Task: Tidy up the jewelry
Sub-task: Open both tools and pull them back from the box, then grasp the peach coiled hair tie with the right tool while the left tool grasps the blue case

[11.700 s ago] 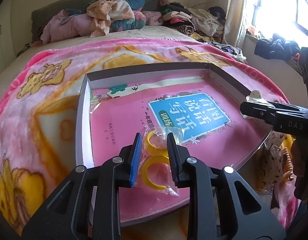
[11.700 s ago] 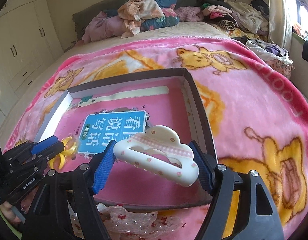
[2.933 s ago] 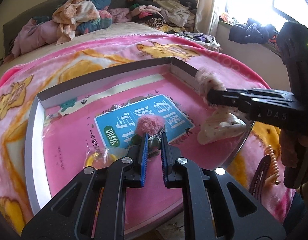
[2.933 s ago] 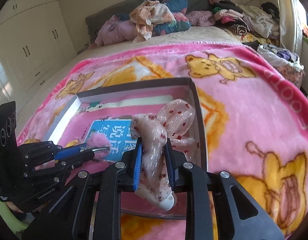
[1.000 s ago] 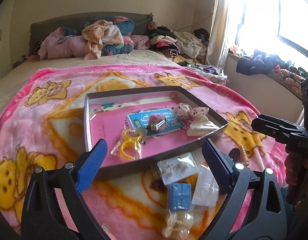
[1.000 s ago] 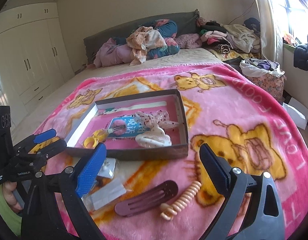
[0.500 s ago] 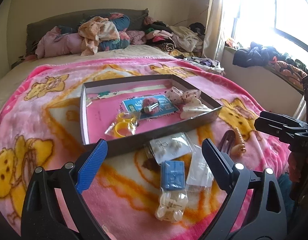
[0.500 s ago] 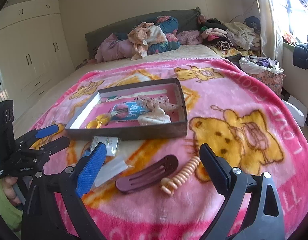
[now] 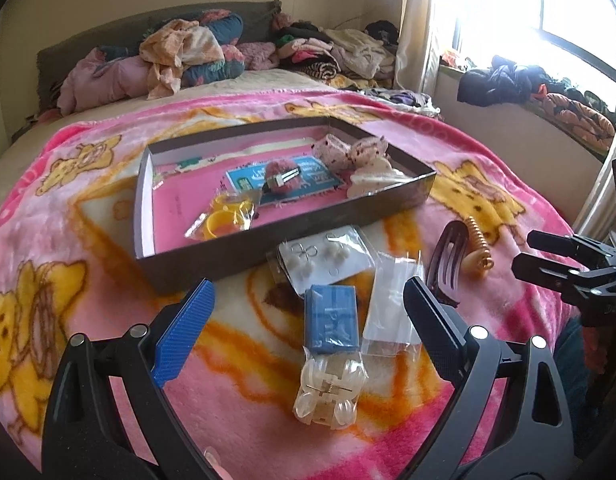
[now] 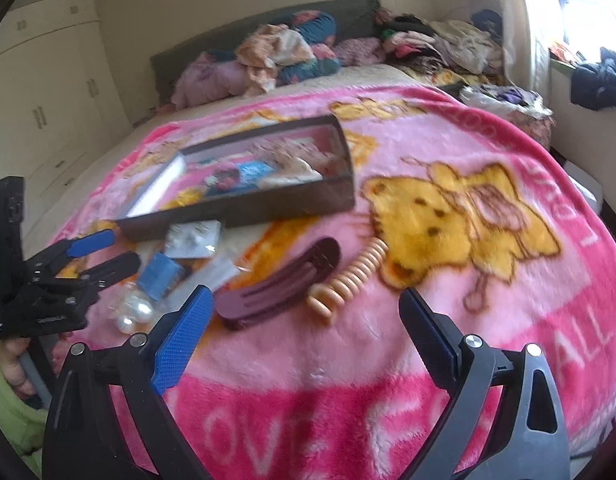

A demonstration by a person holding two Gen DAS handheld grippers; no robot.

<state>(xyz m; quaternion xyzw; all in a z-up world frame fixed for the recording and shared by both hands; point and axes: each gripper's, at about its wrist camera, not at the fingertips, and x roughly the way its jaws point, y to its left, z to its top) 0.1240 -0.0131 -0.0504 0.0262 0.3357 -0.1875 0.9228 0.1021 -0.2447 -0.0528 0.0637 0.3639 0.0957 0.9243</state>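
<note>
A dark shallow box point(image 9: 268, 240) point(image 10: 268, 204) lies on the pink blanket and holds yellow rings in a bag point(image 9: 224, 220), a pink pom clip point(image 9: 282, 176), a spotted bow point(image 9: 347, 150) and a cream claw clip point(image 9: 371, 174). In front of it lie an earring card point(image 9: 323, 260), a blue box point(image 9: 331, 316) point(image 10: 160, 274), a clear bag point(image 9: 391, 304), a pearl clip point(image 9: 327, 396) point(image 10: 134, 312), a maroon hair clip point(image 9: 447, 264) point(image 10: 280, 284) and a peach spiral tie point(image 9: 479, 244) point(image 10: 351, 276). My left gripper point(image 9: 308, 324) is open and empty above the blue box. My right gripper point(image 10: 304, 328) is open and empty near the maroon clip.
The pink cartoon blanket point(image 10: 467, 208) covers the bed. Piles of clothes point(image 9: 180, 52) lie at the headboard. A window ledge with dark clothes point(image 9: 527, 80) runs along the right. White wardrobes point(image 10: 40, 112) stand to the left.
Both open grippers have drawn back from the box and lowered toward the loose items in front of it. The right view has swung down toward the maroon clip and spiral tie.
</note>
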